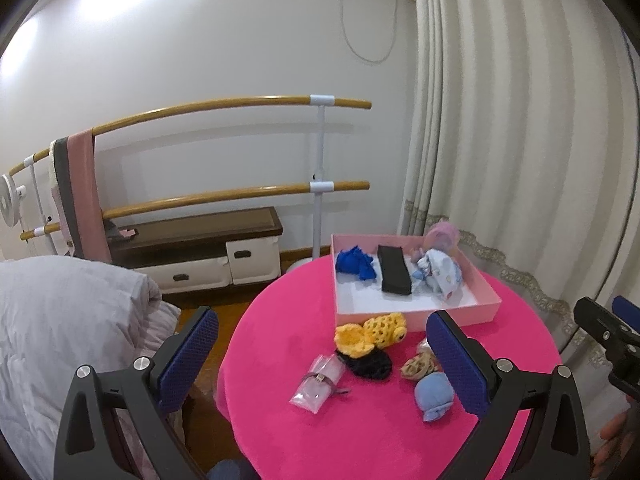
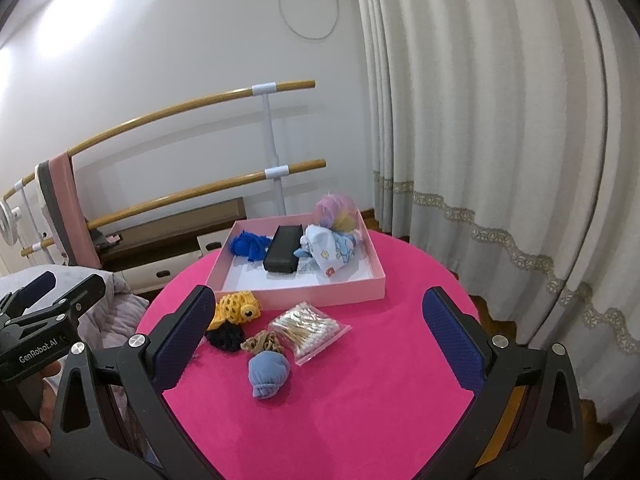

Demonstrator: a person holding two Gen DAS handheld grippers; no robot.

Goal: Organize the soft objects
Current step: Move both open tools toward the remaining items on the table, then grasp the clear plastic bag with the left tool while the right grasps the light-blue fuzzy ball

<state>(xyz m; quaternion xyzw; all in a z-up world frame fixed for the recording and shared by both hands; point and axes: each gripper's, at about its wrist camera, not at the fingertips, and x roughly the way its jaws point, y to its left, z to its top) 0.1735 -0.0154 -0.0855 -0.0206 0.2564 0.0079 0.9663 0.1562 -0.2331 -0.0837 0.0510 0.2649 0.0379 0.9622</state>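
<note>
A round pink counter (image 2: 360, 400) carries a pink box (image 2: 304, 296) at its far side. Before the box lie a yellow crochet toy (image 2: 236, 308), a black scrunchie (image 2: 226, 336) and a blue sock ball (image 2: 268, 372). Left gripper (image 1: 322, 356) and right gripper (image 2: 316, 340) hover wide, empty.

Rolled blue sock (image 2: 268, 372) beside pink tray (image 2: 300, 294)

wall (image 1: 200, 40): white, bright glare upper left | curtain (image 1: 520, 120): pale, pleated, lace trim, right | barre (image 1: 224, 106): two wooden rails on white posts, pink cloth (image 1: 86, 184) draped | cabinet (image 1: 200, 248): low, dark top, white drawers | bed (image 1: 60, 320): grey quilt, left | floor (image 2: 592, 424): wood
</note>
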